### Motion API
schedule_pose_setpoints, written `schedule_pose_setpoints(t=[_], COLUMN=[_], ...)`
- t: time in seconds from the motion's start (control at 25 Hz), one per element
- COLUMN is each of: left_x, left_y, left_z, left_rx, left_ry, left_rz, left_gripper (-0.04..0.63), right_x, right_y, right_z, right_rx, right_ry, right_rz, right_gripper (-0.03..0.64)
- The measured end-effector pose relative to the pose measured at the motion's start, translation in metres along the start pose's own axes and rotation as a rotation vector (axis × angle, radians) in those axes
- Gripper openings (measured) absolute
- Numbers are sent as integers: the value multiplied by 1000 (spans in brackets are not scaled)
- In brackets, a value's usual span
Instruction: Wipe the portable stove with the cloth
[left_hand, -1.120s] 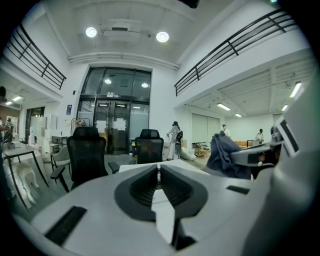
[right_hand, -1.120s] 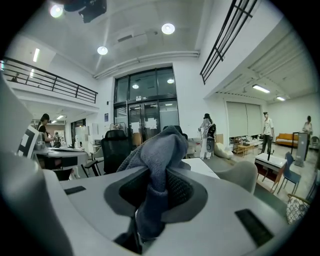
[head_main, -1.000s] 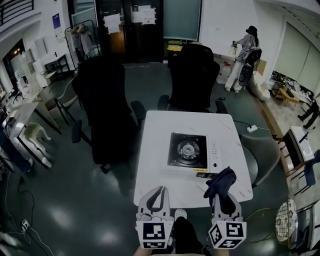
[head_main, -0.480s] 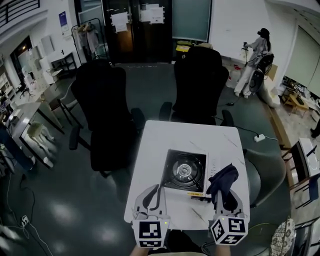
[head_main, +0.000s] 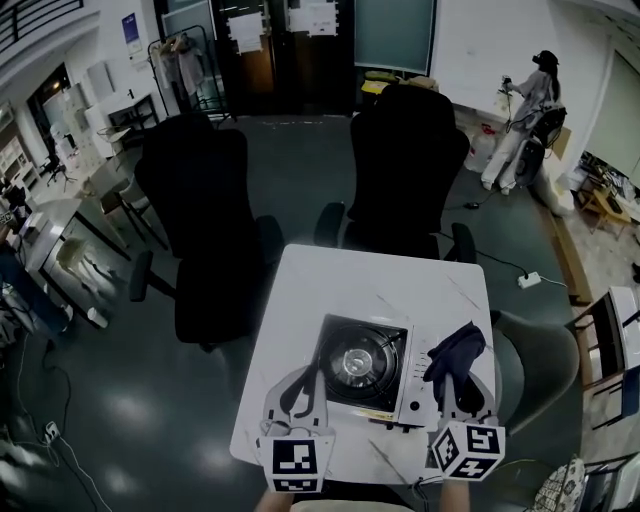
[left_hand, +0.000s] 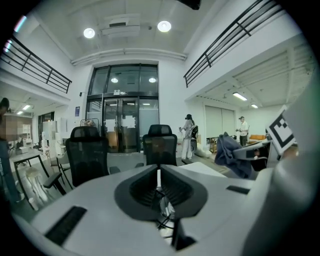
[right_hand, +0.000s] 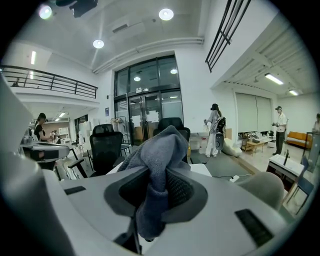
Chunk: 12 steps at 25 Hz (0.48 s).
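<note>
Nearest the person, the left claw (head_main: 312, 380) sits over the near edge of the white rectangular tabletop (head_main: 340, 285). Its two jaws are pressed together with nothing between them. Its tip is just beside the near-left corner of the square portable stove (head_main: 365, 365), which has a pale metal body, a black top and a round burner in the middle. To the right, the right claw (head_main: 455, 385) is over the tabletop's near-right corner and is clamped on a dark blue-grey fleece cloth (head_main: 457, 348). The cloth bunches up above the jaws, and a fold hangs down between them. In the head view the cloth shows over the strip of tabletop along the stove's right side, but whether it touches the stove cannot be told. The stove stands toward the near edge of the tabletop, right of centre, with its pale control strip on its right side. Beyond the tabletop are two black high-backed office chairs, one off the far-left corner (head_main: 195, 225) and one behind the far edge (head_main: 405, 165). A grey rounded chair (head_main: 535, 345) stands by the right edge. Far off at the right a person (head_main: 530, 115) stands near the wall, and dark glass doors (head_main: 265, 45) lie at the back.
</note>
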<state>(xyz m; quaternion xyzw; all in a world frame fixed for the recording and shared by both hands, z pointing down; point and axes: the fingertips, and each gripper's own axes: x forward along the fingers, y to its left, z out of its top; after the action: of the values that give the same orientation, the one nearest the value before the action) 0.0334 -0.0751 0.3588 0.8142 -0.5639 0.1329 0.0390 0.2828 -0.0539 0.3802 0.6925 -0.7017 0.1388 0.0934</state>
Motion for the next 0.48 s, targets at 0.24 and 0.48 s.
schedule_pose_setpoints(t=[0.24,0.48], left_x=[16,32], left_y=[8,17], left_z=[-8,-21], left_rx=[-9,14], left_ry=[53,91], left_rz=[23,23], left_gripper=[31,31], right_x=[29,60], right_y=[-14,-24], right_z=[-5,-13], right_rx=[-27,-57], right_ry=[49,90], right_rz=[7,6], right_gripper=[91,91])
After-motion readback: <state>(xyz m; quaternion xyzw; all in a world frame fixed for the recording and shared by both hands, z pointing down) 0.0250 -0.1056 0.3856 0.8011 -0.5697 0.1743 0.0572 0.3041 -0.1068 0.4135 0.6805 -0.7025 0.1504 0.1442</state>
